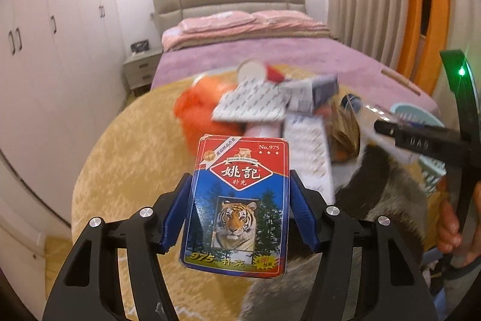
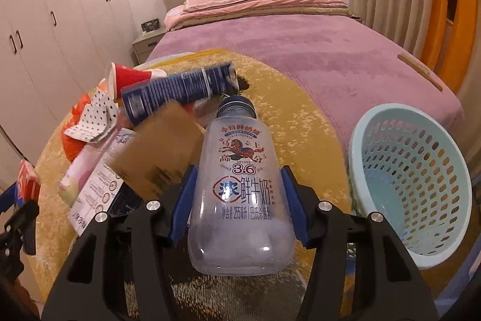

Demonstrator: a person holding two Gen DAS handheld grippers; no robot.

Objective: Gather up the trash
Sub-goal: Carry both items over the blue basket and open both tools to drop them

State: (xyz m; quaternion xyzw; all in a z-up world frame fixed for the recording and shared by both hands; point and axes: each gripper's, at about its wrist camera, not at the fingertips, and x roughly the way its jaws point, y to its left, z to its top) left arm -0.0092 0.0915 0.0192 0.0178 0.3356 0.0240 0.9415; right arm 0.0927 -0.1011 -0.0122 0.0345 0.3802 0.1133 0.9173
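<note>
with the left gripper point(image 1: 239, 208) clamped on the red-and-blue tiger-print card box point(image 1: 239, 205) and the right gripper point(image 2: 237, 208) on the clear plastic milk bottle point(image 2: 240, 194), carry each level to the pale blue perforated basket point(image 2: 421, 254) at 3 o'clock before letting go.

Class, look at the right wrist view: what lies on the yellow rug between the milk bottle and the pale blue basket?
Nothing: between the milk bottle and the basket the yellow rug is bare. The right wrist view shows this.
</note>
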